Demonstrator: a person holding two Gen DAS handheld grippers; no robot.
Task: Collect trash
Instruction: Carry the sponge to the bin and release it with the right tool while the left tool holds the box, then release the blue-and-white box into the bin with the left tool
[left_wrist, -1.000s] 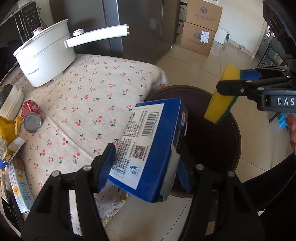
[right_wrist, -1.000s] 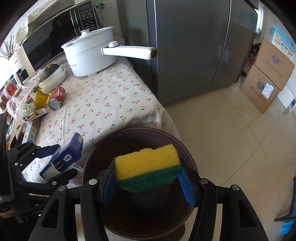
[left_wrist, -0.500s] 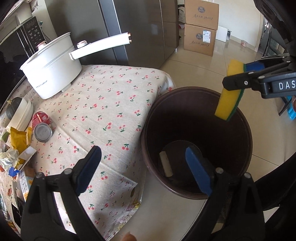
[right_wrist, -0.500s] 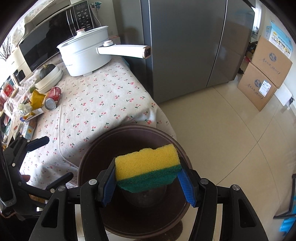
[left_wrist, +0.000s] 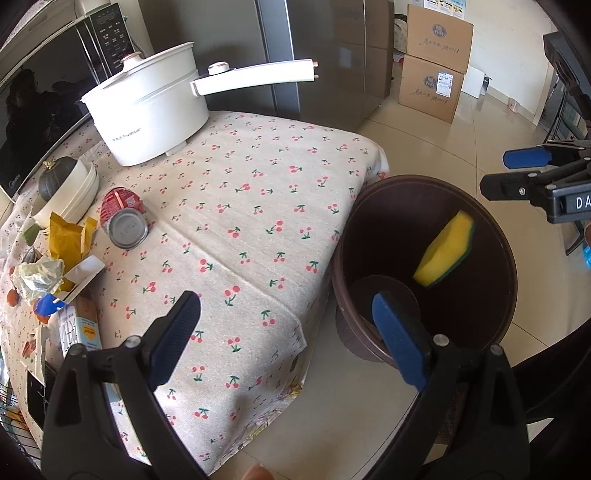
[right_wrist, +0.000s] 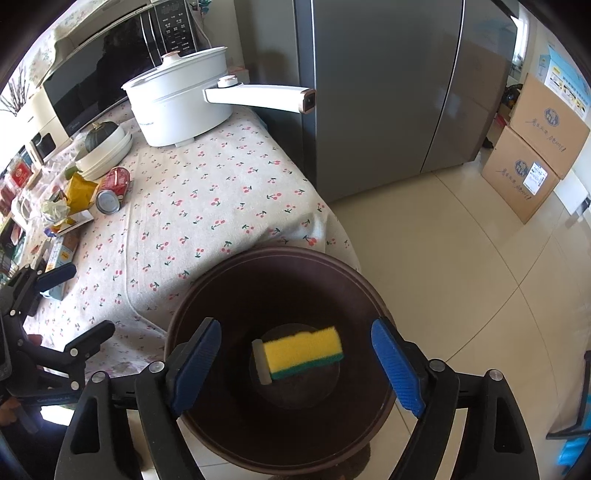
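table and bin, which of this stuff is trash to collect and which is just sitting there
Part of the job:
- brown bin
- yellow-green sponge, dropping into the bin
- red can
- yellow wrapper
- crumpled plastic
- small carton

Just lying about:
- white electric pot
- stacked bowls with squash
- microwave
- cardboard boxes

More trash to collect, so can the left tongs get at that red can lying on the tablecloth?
Probably yes: the left tongs are open and empty, and the red can lies exposed with bare tablecloth between them.
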